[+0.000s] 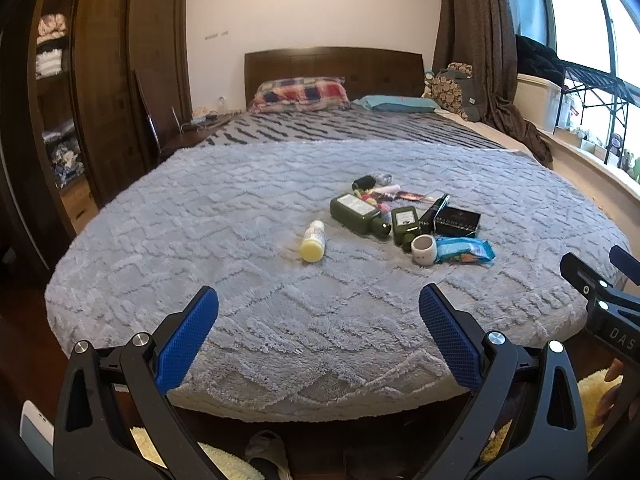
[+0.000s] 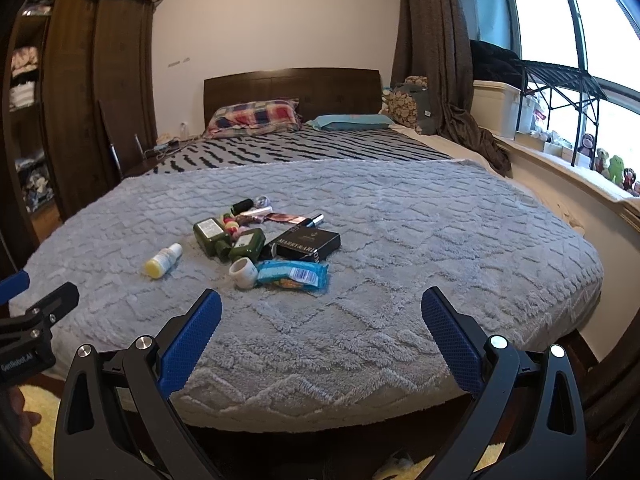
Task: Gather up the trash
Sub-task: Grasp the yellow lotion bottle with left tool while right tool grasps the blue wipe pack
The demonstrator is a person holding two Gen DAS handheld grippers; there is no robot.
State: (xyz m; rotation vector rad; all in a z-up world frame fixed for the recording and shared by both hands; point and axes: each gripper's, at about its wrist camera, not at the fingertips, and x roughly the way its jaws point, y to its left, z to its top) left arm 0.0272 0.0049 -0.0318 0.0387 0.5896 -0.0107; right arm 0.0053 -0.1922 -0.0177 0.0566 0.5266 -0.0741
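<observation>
A pile of small items lies on the grey blanket [image 1: 200, 240] of the bed. In it are a white bottle with a yellow cap [image 1: 313, 241], two dark green bottles [image 1: 358, 213], a black box [image 1: 457, 222], a small white cup [image 1: 424, 250] and a blue wrapper [image 1: 464, 251]. The same bottle [image 2: 163, 261], cup [image 2: 243, 273], wrapper [image 2: 294, 275] and box [image 2: 308, 245] show in the right wrist view. My left gripper [image 1: 318, 312] is open and empty over the bed's foot. My right gripper [image 2: 322, 314] is open and empty there too, to the right of the left one.
A wooden wardrobe [image 1: 104, 80] stands left of the bed. Pillows [image 1: 300, 94] lie at the headboard. A curtain [image 2: 436, 60], window sill with toys [image 2: 608, 168] and white bin [image 2: 500, 108] are on the right. Slippers and a yellow rug [image 1: 240, 468] lie on the floor below.
</observation>
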